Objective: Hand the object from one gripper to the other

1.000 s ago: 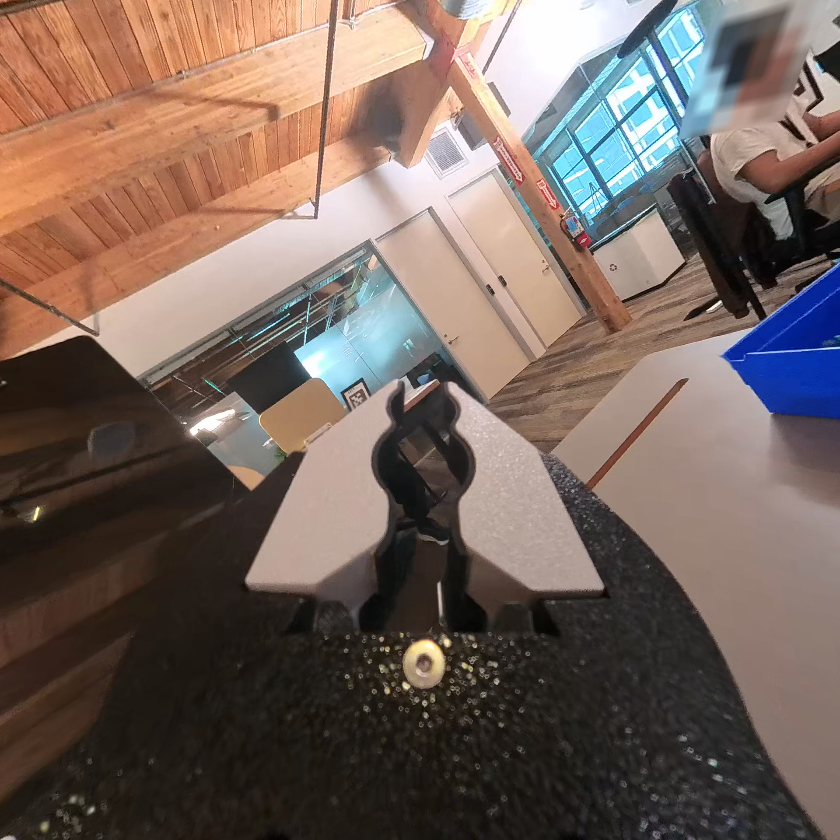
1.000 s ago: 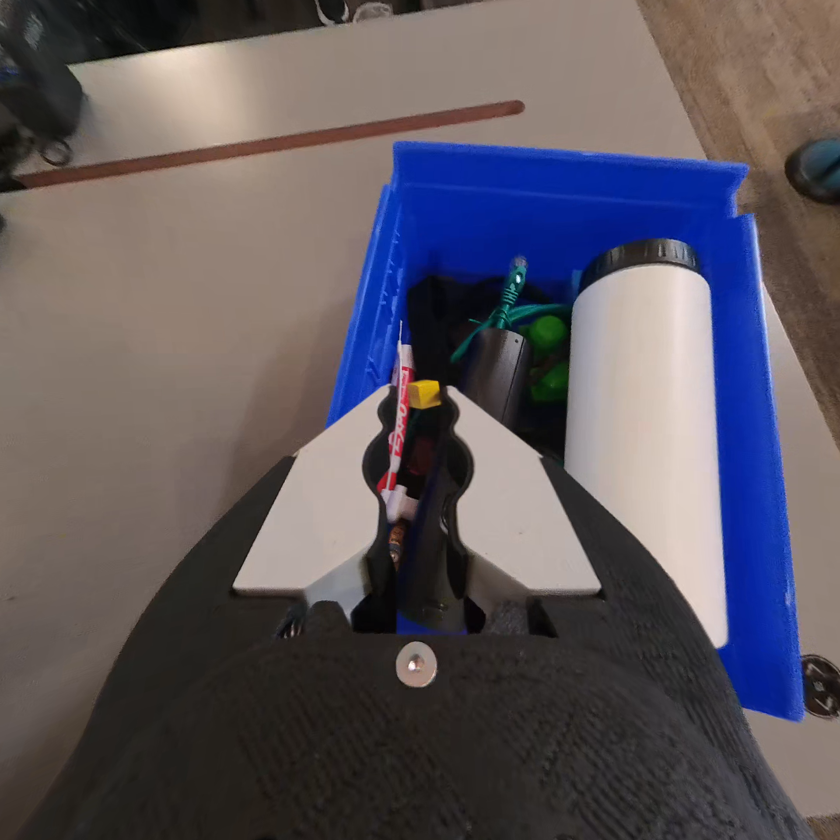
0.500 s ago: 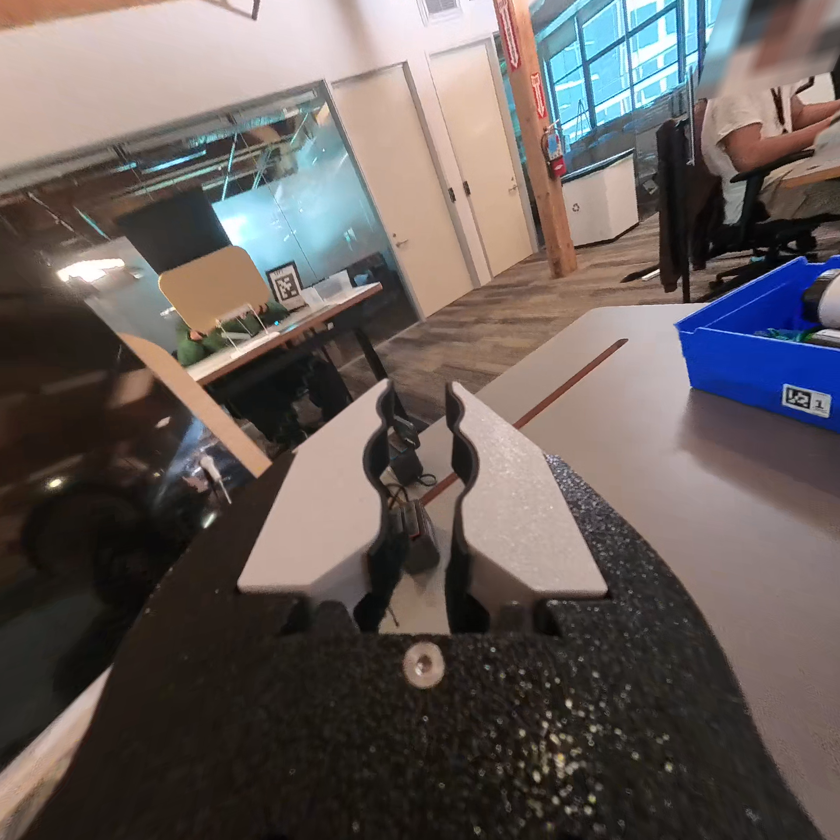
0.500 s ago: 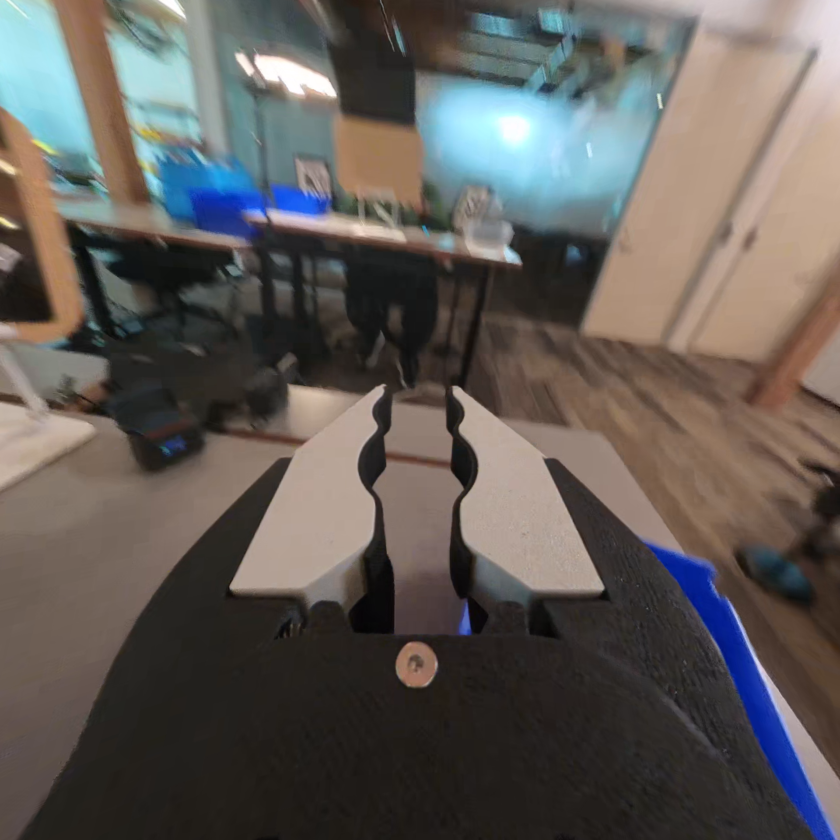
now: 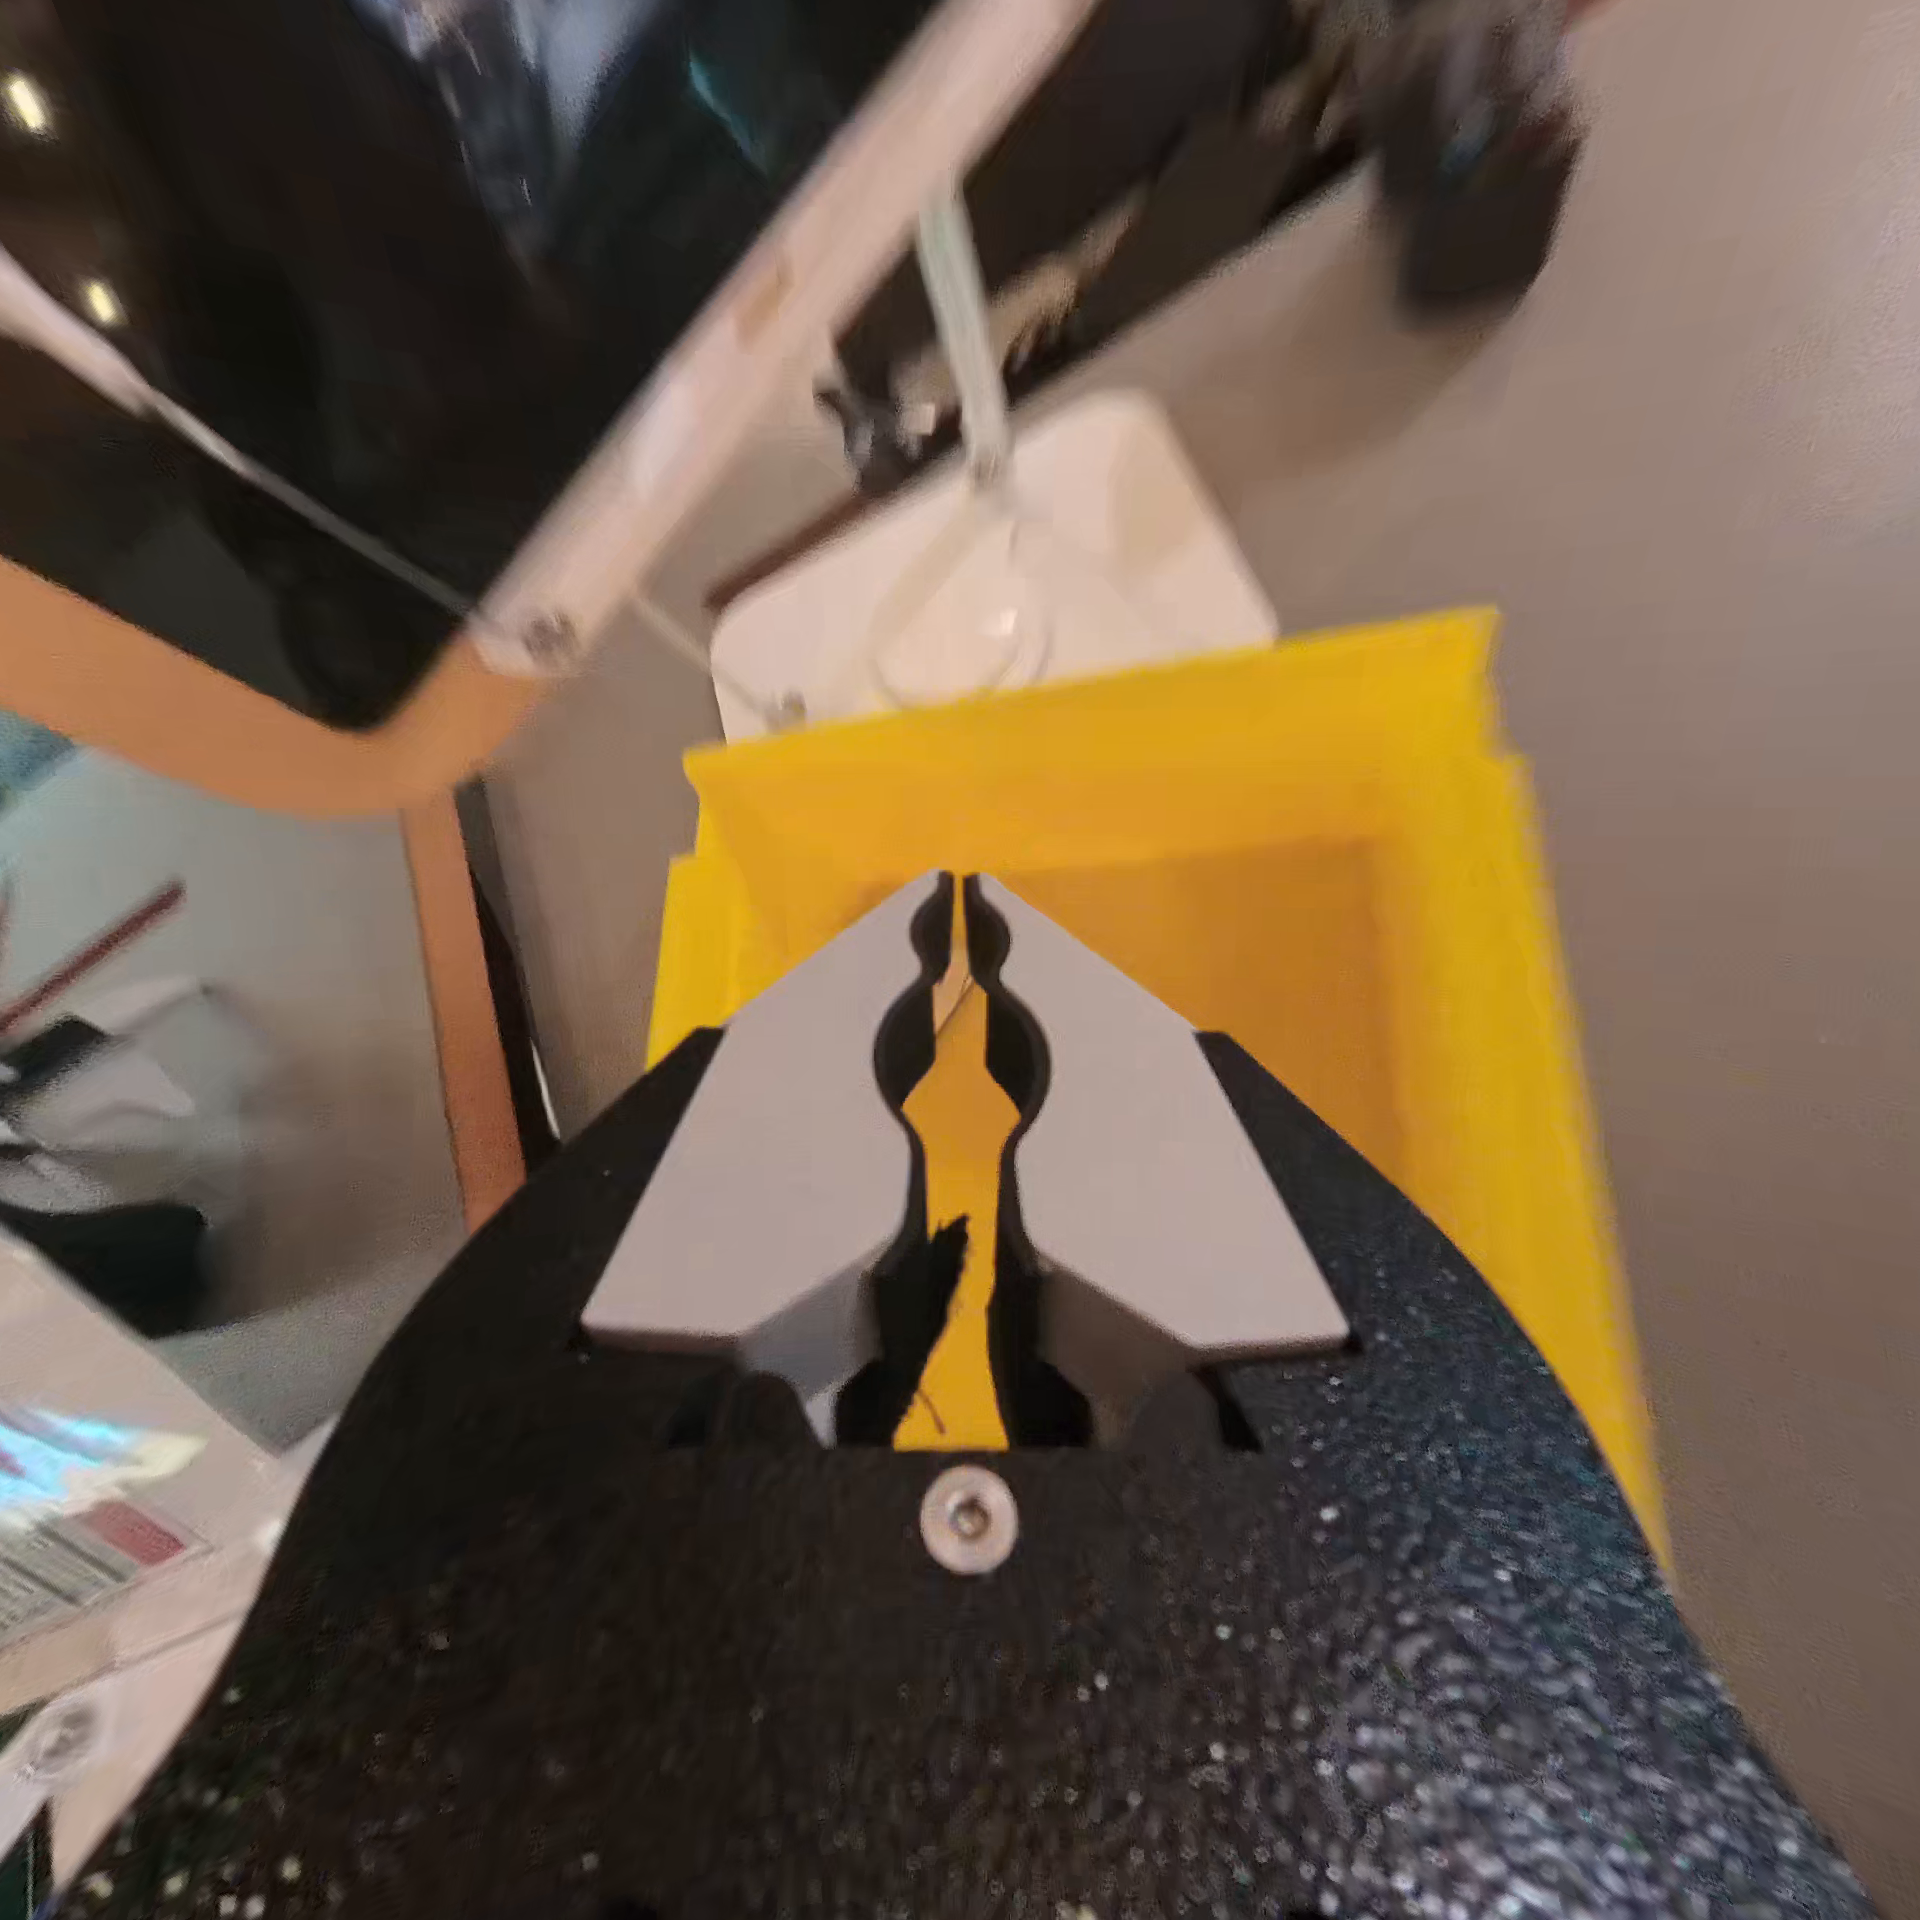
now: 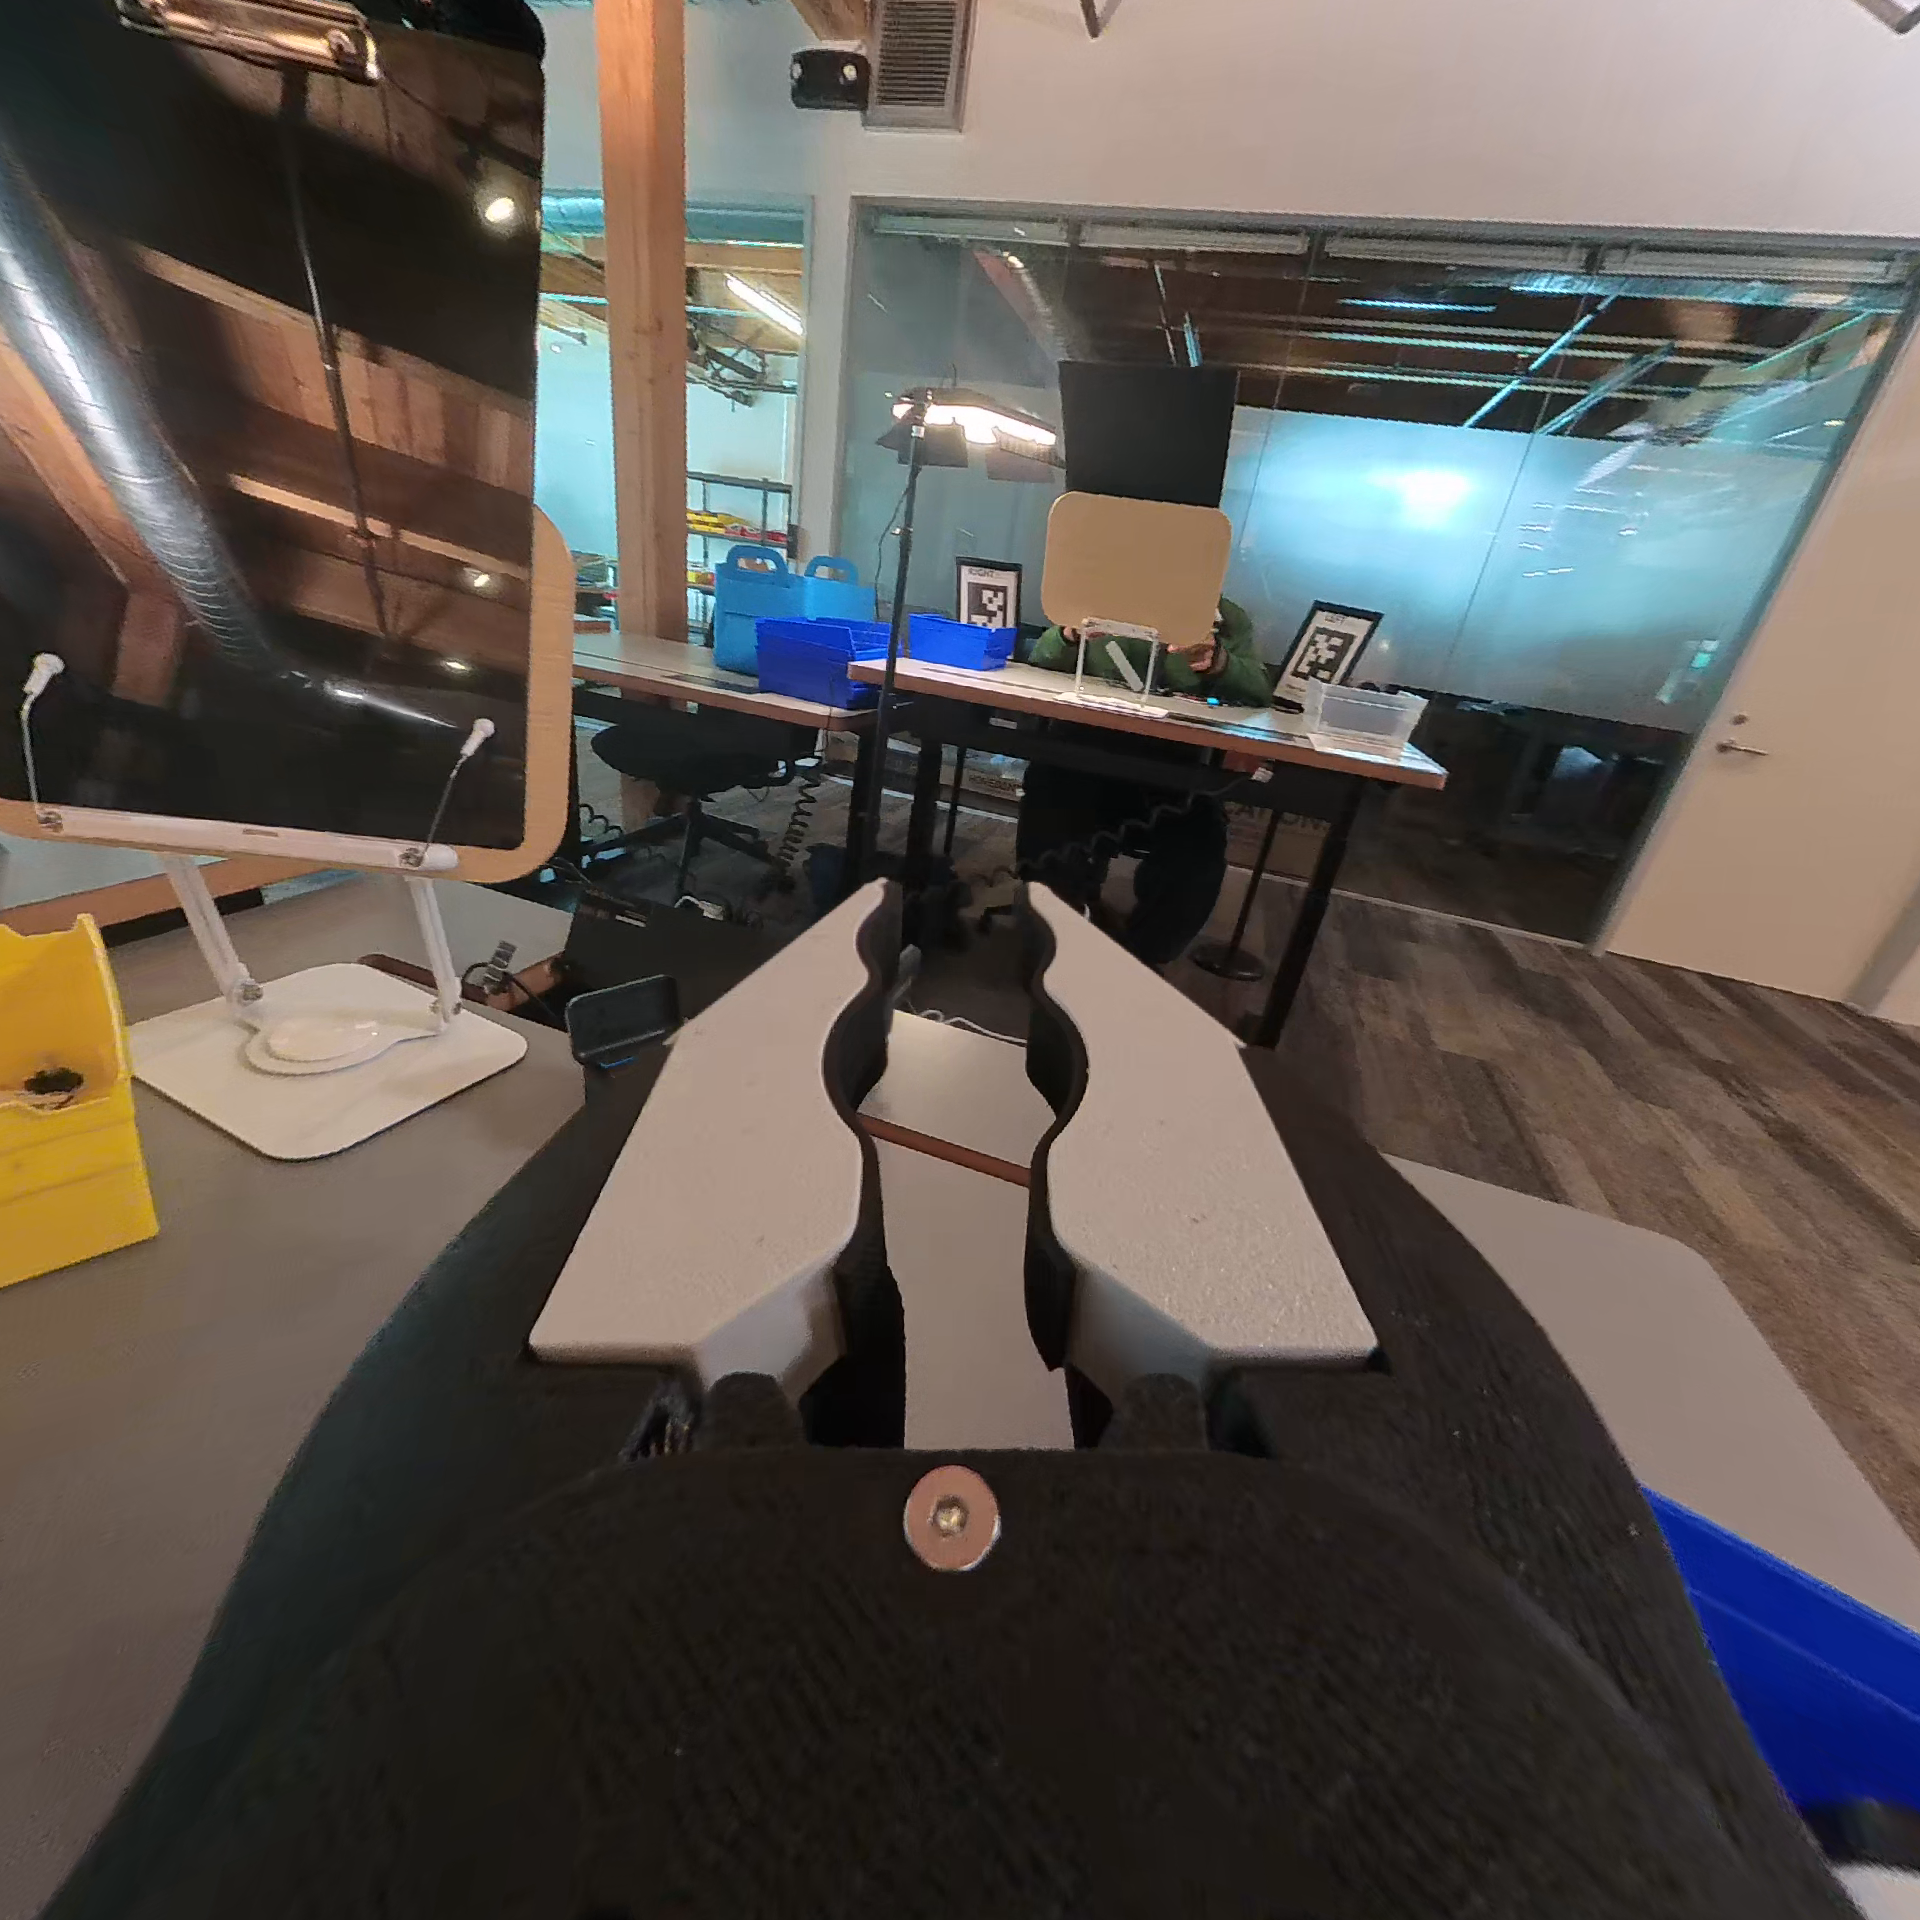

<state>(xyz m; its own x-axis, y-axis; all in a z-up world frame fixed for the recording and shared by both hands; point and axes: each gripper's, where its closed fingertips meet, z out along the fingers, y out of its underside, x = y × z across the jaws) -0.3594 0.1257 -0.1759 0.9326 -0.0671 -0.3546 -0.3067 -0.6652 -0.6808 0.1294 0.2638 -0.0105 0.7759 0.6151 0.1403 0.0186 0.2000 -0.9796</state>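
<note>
My left gripper [image 5: 958, 888] points down into a yellow bin [image 5: 1455, 935], with its jaws almost touching; the view is blurred. Through the gap I see a small black frayed thing [image 5: 935, 1273] and a thin pale sliver; I cannot tell whether they are held or lie in the bin. In the right wrist view the yellow bin [image 6: 62, 1153] stands at the far left with a small black thing [image 6: 50, 1081] in it. My right gripper [image 6: 956, 904] is open and empty, held level over the grey table [image 6: 208, 1403].
A clipboard stand with a white base [image 6: 332, 1049] stands behind the yellow bin; the base also shows in the left wrist view [image 5: 1091, 540]. A blue bin [image 6: 1766, 1683] is at my lower right. A person sits at a far desk [image 6: 1143, 717]. My right fingertips sit around 55 centimeters from my left ones.
My left gripper swung from facing the room down over the yellow bin, and its jaws closed. My right gripper stayed open and level, turning slightly left.
</note>
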